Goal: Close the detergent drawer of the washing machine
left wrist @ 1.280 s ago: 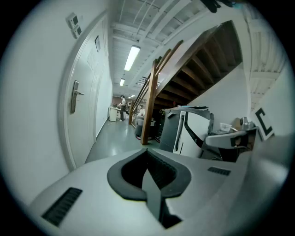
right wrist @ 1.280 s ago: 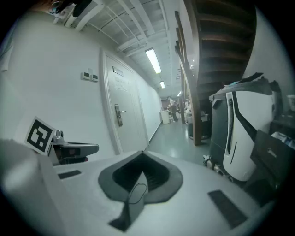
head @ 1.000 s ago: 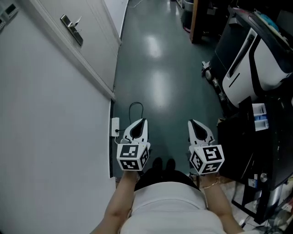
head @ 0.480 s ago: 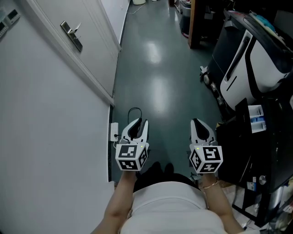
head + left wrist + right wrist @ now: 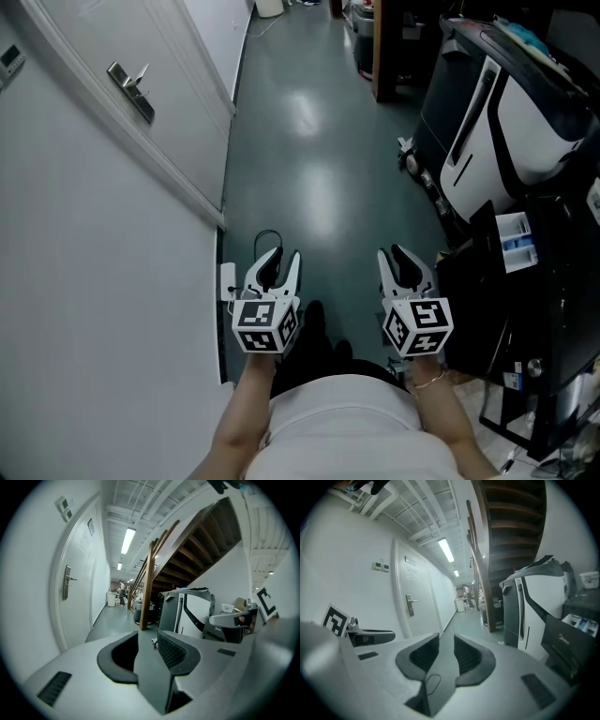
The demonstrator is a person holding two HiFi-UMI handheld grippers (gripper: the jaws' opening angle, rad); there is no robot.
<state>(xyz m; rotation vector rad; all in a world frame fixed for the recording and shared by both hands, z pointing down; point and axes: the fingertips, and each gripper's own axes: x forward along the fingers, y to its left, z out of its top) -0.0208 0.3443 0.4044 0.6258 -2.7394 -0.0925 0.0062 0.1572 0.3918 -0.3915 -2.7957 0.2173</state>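
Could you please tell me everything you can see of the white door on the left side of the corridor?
The white door is set in the wall on the corridor's left. It looks painted, with raised panel mouldings, and appears shut in its white frame. A metal lever handle on a long backplate points level, and a small plate is fixed near the top. Its foot meets the glossy green-grey floor. Nothing else touches it.

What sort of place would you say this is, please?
Probably a corridor in a workshop or lab building: a long glossy green floor, a white door, and machines by a wooden staircase.
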